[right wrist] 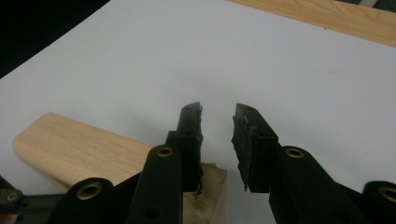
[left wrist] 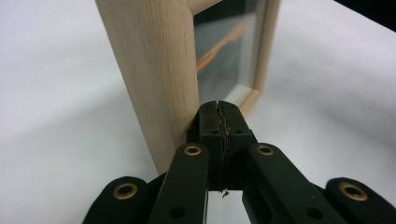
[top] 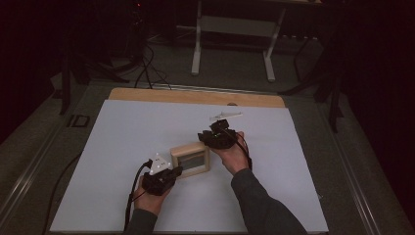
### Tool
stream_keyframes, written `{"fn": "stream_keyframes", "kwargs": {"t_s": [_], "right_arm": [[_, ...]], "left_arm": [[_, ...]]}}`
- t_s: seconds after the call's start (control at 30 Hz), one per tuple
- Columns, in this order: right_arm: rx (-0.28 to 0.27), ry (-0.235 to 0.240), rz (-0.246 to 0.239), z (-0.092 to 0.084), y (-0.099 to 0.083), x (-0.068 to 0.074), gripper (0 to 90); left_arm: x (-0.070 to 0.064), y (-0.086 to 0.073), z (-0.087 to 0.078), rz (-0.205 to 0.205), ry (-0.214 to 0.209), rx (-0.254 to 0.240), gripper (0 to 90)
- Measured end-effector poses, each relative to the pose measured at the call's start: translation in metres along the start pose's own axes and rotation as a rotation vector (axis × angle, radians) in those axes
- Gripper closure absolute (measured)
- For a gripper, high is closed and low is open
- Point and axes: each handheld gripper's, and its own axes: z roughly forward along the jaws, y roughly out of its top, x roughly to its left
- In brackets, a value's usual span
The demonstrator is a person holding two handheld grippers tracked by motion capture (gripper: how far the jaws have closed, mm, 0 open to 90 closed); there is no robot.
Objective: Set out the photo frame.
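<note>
A small wooden picture frame (top: 190, 159) stands on the white tabletop (top: 122, 147), just below the middle of the high view, between the person's two hands. It stands on one edge rather than lying flat, most likely so that both grippers can get at its rails from the sides.

The left gripper (top: 172, 172), at lower centre-left of the high view, has its fingers closed tight together, with nothing between them. In the left gripper view (left wrist: 219, 109) their tips sit right against the foot of the light wooden rail (left wrist: 154, 74), beside the glass pane (left wrist: 224, 51). Shut like this, they serve as a blunt prop or stop: they seem placed to steady the frame and keep it from sliding or tipping, not to grip it.

The right gripper (top: 219, 128) is held above and to the right of the frame, at centre-right of the high view. In the right gripper view (right wrist: 217, 128) its fingers stand partly apart over bare white surface, empty, with the frame's top rail (right wrist: 79, 149) at the lower left just below them. That gap looks suited to closing over a rail, so this hand appears poised for a grasp while the other braces.
</note>
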Motion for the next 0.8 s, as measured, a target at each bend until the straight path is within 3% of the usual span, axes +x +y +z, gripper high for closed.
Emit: {"fn": "stream_keyframes", "kwargs": {"t_s": [0.8], "right_arm": [[0.034,-0.012,0.064,-0.0028,-0.0021,-0.0075,68.4]], "left_arm": [[0.0098,0.0009,0.0049,-0.021,-0.002,-0.005,86.7]]}}
